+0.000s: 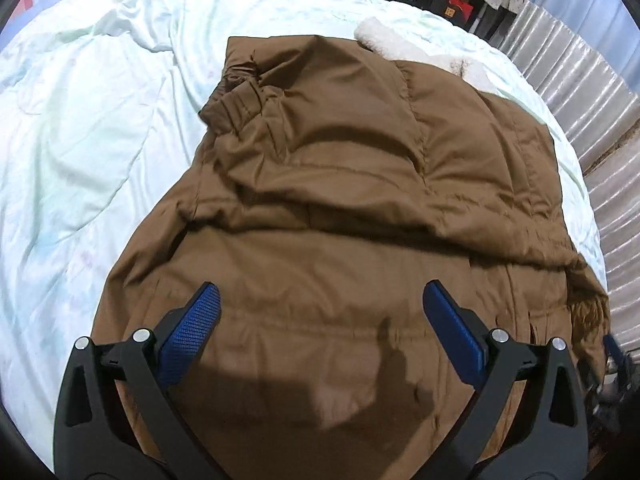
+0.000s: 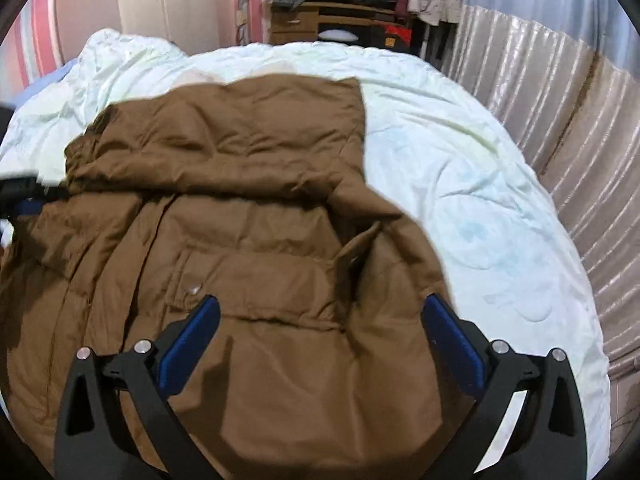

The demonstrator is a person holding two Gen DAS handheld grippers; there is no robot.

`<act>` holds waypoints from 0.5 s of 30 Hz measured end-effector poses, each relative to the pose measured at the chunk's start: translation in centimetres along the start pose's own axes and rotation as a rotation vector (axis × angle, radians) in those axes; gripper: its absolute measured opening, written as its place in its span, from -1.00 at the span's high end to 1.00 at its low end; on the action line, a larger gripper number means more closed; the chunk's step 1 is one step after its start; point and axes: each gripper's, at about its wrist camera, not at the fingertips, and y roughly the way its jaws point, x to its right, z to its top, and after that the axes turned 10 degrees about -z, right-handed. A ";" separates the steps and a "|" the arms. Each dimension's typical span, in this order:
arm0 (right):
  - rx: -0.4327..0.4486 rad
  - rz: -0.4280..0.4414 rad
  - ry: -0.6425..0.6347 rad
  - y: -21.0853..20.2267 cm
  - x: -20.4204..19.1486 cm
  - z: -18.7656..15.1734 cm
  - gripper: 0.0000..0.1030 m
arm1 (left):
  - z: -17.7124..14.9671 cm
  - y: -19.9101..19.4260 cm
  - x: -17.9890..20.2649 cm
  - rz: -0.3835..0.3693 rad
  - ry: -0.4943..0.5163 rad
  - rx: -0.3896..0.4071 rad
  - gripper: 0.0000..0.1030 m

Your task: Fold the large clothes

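A large brown padded coat (image 1: 340, 200) lies on a pale green quilt (image 1: 80, 128), its sleeves folded in over the body and a white fleece collar (image 1: 376, 38) at the far end. My left gripper (image 1: 322, 300) hovers open above the near part of the coat, nothing between its blue pads (image 1: 192, 332). In the right wrist view the same coat (image 2: 248, 208) fills the middle, with a snap button (image 2: 194, 289) near my right gripper (image 2: 322, 312), which is open and empty over the fabric. The other gripper (image 2: 18, 194) shows blurred at the left edge.
The quilt (image 2: 460, 168) covers a bed with a padded pinkish headboard (image 2: 560, 92) along the right. Behind stands a wooden dresser (image 2: 304, 20) piled with clothes, beside a striped pink wall. Bare quilt spreads left and right of the coat.
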 end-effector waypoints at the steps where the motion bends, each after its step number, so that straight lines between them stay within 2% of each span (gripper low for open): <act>1: -0.006 0.007 0.015 0.4 0.2 0.0 -0.97 | -0.1 0.7 0.3 0.004 0.004 -0.003 -0.94; 5: -0.045 0.003 0.047 0.8 0.7 -0.8 -0.97 | -2.1 -2.4 -0.6 0.010 -0.004 0.004 -0.94; 10: -0.010 -0.003 0.032 -0.9 0.3 -0.6 -0.97 | -2.6 -4.9 -0.2 0.014 -0.017 0.054 -0.94; 15: 0.006 -0.002 0.037 -1.4 0.6 -0.5 -0.97 | -2.9 -6.3 0.3 0.047 0.016 0.084 -0.94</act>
